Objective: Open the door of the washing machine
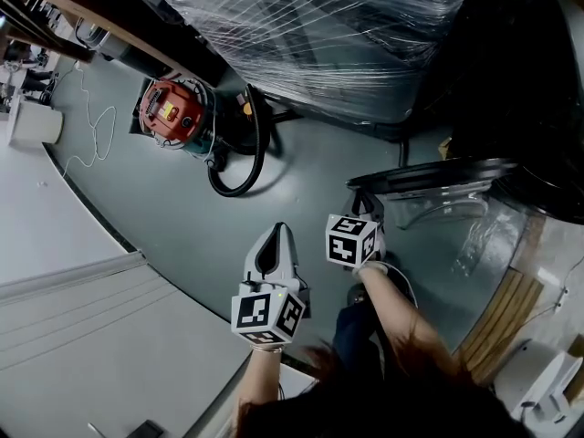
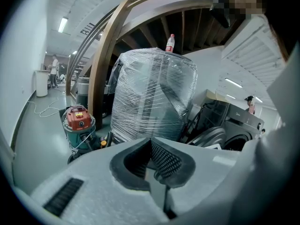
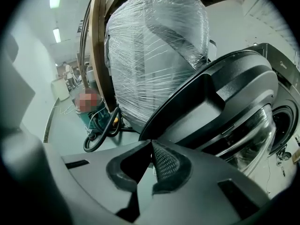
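Closest to me, the left tongs [image 2: 151, 146] are held low over the floor [image 1: 182, 217], their pads pressed together with nothing between them, well clear of the machine. Just beside them, the right tongs [image 3: 152, 146] are also pressed together and empty. Their tips point at the lower rim of the door [image 3: 220, 93], which sits right in front of them. I cannot tell whether they touch it.

The door already stands swung out from the washing machine [image 3: 281, 78]. Its dark ring and glass bowl face away from the front, and the drum opening shows behind it. From above it reads as a dark edge sticking out over the floor, so I judge the opening step is all but done.

If the door is to go wider, the right tongs could push the rim outward with their closed tips. Otherwise they would have to spread and take the edge, then follow its arc round the hinge.

Farther off stands a big load wrapped in clear film [image 1: 319, 26]. A red vacuum cleaner [image 1: 173, 112] sits beyond it, with its black hose [image 1: 242, 167] looped on the floor.
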